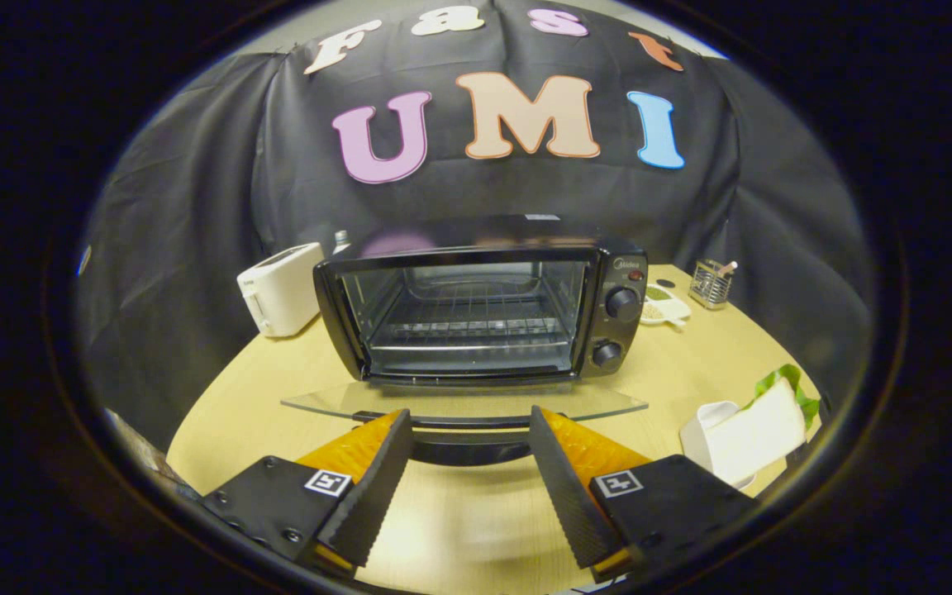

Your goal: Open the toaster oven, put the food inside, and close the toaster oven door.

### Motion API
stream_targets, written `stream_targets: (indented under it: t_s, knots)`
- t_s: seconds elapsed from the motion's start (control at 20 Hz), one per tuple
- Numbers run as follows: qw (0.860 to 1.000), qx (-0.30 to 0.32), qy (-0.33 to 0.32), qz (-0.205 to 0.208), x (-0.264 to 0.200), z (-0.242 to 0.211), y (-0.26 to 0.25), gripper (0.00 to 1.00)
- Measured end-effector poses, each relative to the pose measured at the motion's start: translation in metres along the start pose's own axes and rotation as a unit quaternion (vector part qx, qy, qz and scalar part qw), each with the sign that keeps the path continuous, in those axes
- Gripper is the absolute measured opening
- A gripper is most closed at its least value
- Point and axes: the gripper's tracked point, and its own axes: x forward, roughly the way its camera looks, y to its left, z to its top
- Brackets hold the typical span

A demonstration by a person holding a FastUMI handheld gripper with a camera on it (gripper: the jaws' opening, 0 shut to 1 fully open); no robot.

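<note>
A black toaster oven (484,310) stands on the wooden table (691,372) just beyond my fingers. Its glass door (459,402) is folded down flat toward me, and the wire rack inside (472,326) is bare. The door's dark handle (468,442) lies between my fingertips. My gripper (468,421) is open, its fingers spread to either side of the handle and not pressing on it. The food, a sandwich (761,430) with green lettuce, rests on a white dish to the right of my right finger.
A white toaster (278,289) stands left of the oven. Behind the oven on the right are a small white dish (664,307) and a wire holder (711,283). Black cloth walls the booth behind the table.
</note>
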Motion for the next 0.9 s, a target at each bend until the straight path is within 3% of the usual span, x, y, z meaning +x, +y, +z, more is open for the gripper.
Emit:
stream_targets:
  t_s: [0.3,0.5,0.9]
  knots:
    - [0.996,-0.004,0.089,-0.015,-0.003,-0.055,-0.013,0.90]
    - [0.991,0.031,0.128,-0.004,-0.002,-0.078,-0.015,0.88]
    - [0.982,-0.004,0.188,-0.007,0.014,-0.113,-0.020,0.88]
